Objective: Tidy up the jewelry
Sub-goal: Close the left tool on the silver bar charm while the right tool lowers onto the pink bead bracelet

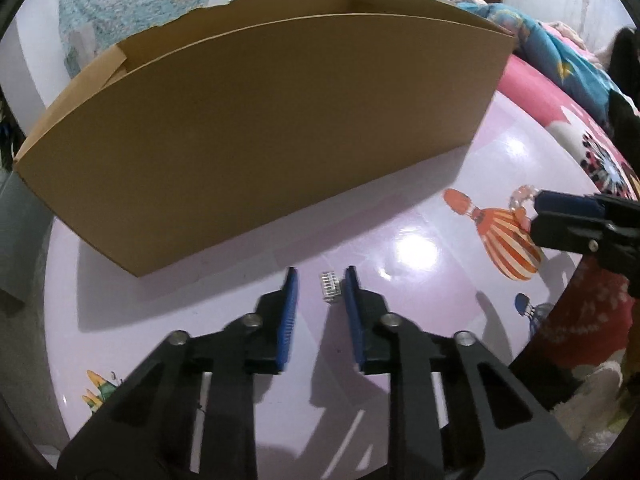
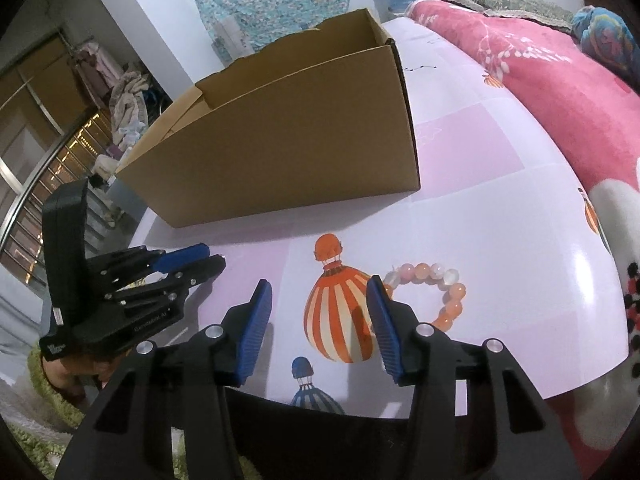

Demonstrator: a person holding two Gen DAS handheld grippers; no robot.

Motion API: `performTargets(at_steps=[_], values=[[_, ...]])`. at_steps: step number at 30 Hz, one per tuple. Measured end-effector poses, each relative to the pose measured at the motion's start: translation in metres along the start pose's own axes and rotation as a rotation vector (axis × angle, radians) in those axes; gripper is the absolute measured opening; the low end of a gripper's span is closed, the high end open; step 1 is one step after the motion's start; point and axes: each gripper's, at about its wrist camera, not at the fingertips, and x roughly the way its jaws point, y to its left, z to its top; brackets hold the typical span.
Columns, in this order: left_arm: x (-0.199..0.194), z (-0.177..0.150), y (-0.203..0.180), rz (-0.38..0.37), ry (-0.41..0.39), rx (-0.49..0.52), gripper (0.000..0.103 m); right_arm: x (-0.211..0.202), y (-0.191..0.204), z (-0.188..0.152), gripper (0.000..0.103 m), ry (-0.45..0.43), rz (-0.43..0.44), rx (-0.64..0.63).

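A: On the left wrist view, what's there?
B: The left hand-held gripper (image 1: 320,276) hangs released over the glossy pink desk (image 1: 420,208); a small clear ridged hair clip (image 1: 329,287) lies between its blue pads, touching neither. An open brown cardboard box (image 1: 256,136) stands behind.
A: And the right wrist view?
B: The right hand-held gripper (image 2: 319,288) is released too. The peach-and-white beaded bracelet (image 2: 436,292) lies on the desk just beside its right finger.
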Motion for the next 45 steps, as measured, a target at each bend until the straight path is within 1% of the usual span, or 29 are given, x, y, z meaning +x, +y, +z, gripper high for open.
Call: performTargets(at_steps=[4, 7, 16, 22, 33, 41, 45], values=[[0.002, 0.002, -0.008, -0.003, -0.005, 0.019, 0.009, 0.003, -0.002, 0.001, 0.048, 0.001, -0.003, 0.009], [0.002, 0.002, -0.008, -0.010, -0.013, 0.018, 0.007, 0.001, -0.002, 0.000, 0.048, -0.004, -0.005, 0.016], [0.001, -0.002, -0.008, 0.005, -0.025, 0.022, 0.004, -0.005, -0.004, -0.003, 0.048, -0.027, -0.001, 0.029], [-0.012, -0.006, -0.004, -0.011, -0.054, -0.013, 0.004, -0.016, -0.008, -0.005, 0.048, -0.054, -0.009, 0.034], [-0.041, -0.016, 0.020, 0.027, -0.095, -0.110, 0.004, -0.024, -0.020, -0.006, 0.048, -0.057, -0.023, 0.049], [-0.024, -0.011, 0.029, 0.048, -0.031, -0.131, 0.004, -0.007, -0.011, 0.001, 0.048, 0.007, -0.053, -0.020], [-0.019, -0.007, 0.032, 0.057, -0.008, -0.144, 0.004, 0.004, -0.007, 0.004, 0.048, 0.052, -0.104, -0.049]])
